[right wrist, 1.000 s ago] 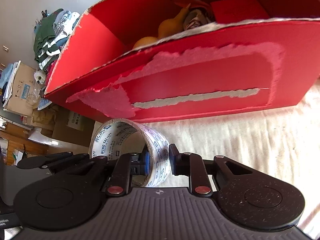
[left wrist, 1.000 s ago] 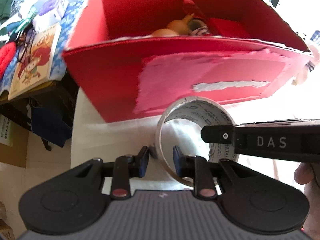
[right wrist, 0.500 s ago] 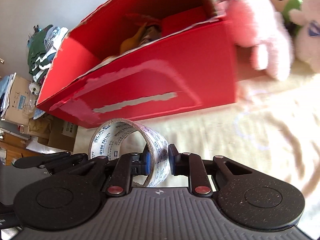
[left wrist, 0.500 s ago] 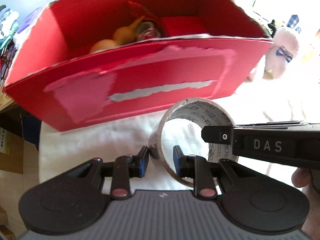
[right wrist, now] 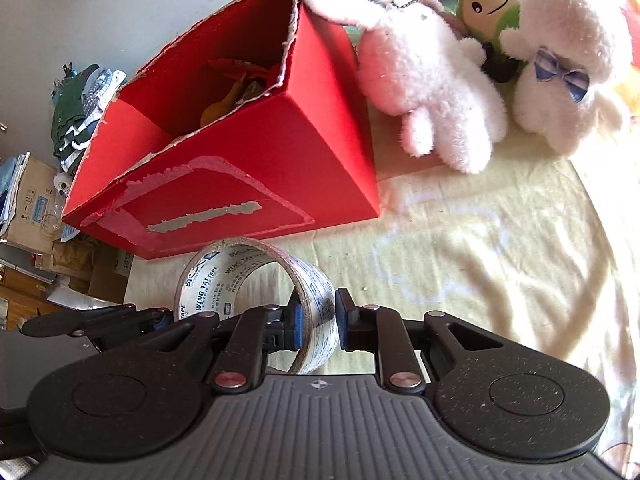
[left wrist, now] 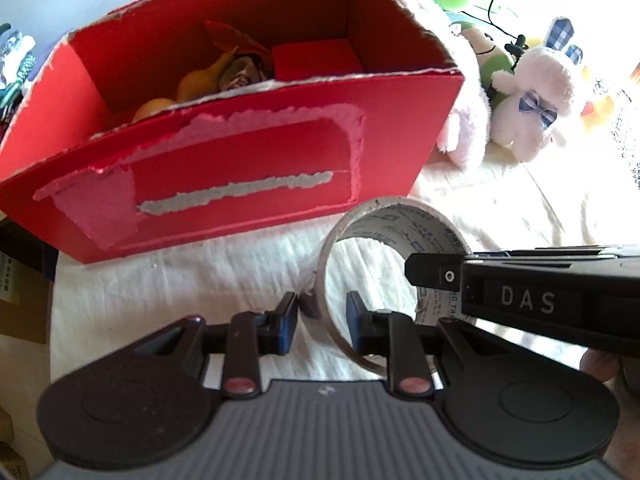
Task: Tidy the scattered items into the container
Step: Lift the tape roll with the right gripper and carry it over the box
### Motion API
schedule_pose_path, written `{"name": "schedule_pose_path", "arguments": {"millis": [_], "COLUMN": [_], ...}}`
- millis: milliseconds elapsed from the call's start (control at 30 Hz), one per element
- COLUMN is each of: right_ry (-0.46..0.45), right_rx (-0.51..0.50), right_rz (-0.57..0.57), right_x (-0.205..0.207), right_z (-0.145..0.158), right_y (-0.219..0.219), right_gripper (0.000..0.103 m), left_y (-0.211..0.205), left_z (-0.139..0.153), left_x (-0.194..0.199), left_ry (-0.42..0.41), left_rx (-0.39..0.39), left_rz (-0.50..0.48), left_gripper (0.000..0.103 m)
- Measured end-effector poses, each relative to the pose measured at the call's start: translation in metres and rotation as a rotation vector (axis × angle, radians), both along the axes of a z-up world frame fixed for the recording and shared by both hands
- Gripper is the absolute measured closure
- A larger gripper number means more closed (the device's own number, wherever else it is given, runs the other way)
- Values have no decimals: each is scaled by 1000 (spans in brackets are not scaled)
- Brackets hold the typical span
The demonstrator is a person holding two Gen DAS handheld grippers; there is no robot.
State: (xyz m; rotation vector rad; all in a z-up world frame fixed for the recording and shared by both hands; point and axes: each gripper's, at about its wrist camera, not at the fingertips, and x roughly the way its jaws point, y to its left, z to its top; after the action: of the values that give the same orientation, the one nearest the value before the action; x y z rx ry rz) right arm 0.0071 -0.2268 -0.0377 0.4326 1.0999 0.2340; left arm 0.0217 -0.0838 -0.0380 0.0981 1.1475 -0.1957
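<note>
Translucent, near-clear plastic makes up the tape roll [left wrist: 394, 236] you are carrying: a wide, thin-walled ring with blue lettering printed round its inner face and a loose grey tab at one edge. It hangs in the air, upright on its rim, just in front of the red box [left wrist: 248, 184] and below the level of the box's rim, not inside it. Both claws grip it. Your left claw [left wrist: 322, 315] is clamped on the ring's left wall, 1 pad outside and 1 inside. Your right claw [right wrist: 317, 322] is clamped on the opposite wall in the same way; from the left wrist view its black arm marked DAS crosses in front of the ring.

The box is red cardboard, open-topped, with ragged torn edges and a front face where the surface layer has peeled to pink and grey strips. Inside you can see an orange gourd-shaped item [left wrist: 200, 82], a small red carton [left wrist: 318, 60] and some crumpled wrappers. The near wall of the box stands between the roll and the opening.

Right of the box, 2 fluffy white plush toys [right wrist: 430, 76] lie on the surface, 1 touching the box's far corner, the other wearing a blue checked bow [right wrist: 562, 74]; a green-and-tan plush sits behind them. The surface is a soft, wrinkled cream cloth [right wrist: 500, 248]. Beyond its left edge you see stacked cardboard cartons [right wrist: 30, 200] and folded clothes [right wrist: 78, 108].
</note>
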Motion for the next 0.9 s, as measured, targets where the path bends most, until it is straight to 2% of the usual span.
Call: {"name": "schedule_pose_path", "arguments": {"millis": [233, 900], "right_ry": [-18, -104], "right_rx": [13, 8], "right_rz": [21, 0], "right_x": [2, -4], "right_z": [0, 18], "right_y": [-4, -28], "right_gripper": [87, 87], "left_y": [-8, -36], "left_z": [4, 28], "left_x": [-1, -3], "left_ry": [-17, -81], "left_rx": [35, 39], "left_rz": [20, -17], "left_gripper": [80, 80]}}
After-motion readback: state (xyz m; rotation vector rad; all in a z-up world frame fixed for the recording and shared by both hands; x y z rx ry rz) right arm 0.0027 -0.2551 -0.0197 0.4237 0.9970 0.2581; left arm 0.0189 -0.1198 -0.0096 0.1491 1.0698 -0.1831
